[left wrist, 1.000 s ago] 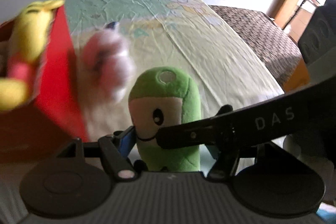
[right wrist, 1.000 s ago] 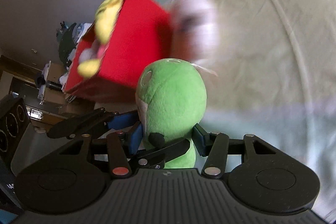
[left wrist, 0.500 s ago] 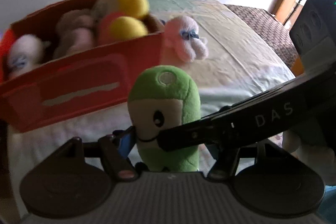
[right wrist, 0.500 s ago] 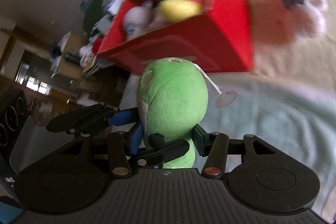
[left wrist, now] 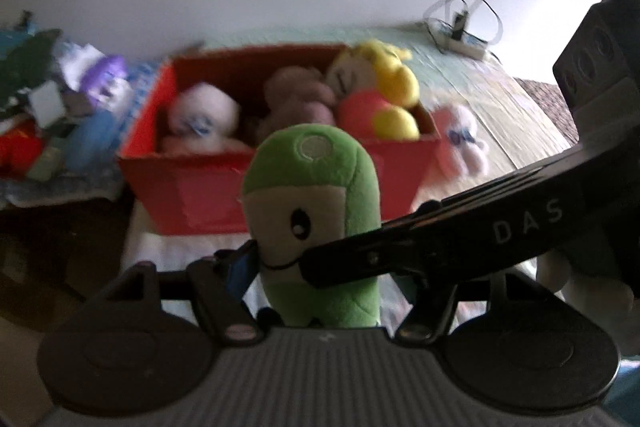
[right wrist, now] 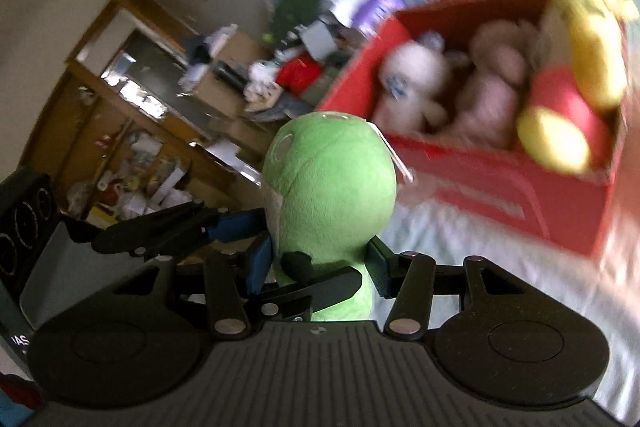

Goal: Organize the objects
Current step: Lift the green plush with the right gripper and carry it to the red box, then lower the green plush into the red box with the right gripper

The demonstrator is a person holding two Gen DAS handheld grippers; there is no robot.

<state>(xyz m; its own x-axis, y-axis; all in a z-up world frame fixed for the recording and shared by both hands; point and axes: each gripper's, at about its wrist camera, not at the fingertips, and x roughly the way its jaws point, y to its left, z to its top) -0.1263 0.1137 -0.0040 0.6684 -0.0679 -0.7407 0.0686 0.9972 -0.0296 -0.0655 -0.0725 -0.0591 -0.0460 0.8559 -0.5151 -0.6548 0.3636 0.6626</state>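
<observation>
A green plush toy (left wrist: 316, 223) with a pale face stands upright, pinched low on its body by both grippers. My left gripper (left wrist: 320, 267) is shut on it, and my right gripper (right wrist: 320, 259) is shut on it too; the right view shows its green back (right wrist: 332, 187). The right gripper's fingers (left wrist: 400, 259) cross the left view in front of the toy. Beyond it a red box (left wrist: 200, 199) (right wrist: 500, 203) holds a white plush (left wrist: 202, 115), a brownish plush (left wrist: 296, 99) and a yellow-and-red plush (left wrist: 376, 95). A pink-and-white plush (left wrist: 460, 143) lies on the bed right of the box.
The bed sheet (left wrist: 500, 99) stretches to the right, with a power strip and cables (left wrist: 460, 35) by the wall. A cluttered pile (left wrist: 52, 107) lies left of the box. Wooden shelves (right wrist: 132, 115) stand off the bed. A black speaker-like device (left wrist: 596, 67) sits at right.
Both grippers, still holding the green toy, have swung left and risen relative to the red box, so I look into its open top. The clutter and shelves have come into view.
</observation>
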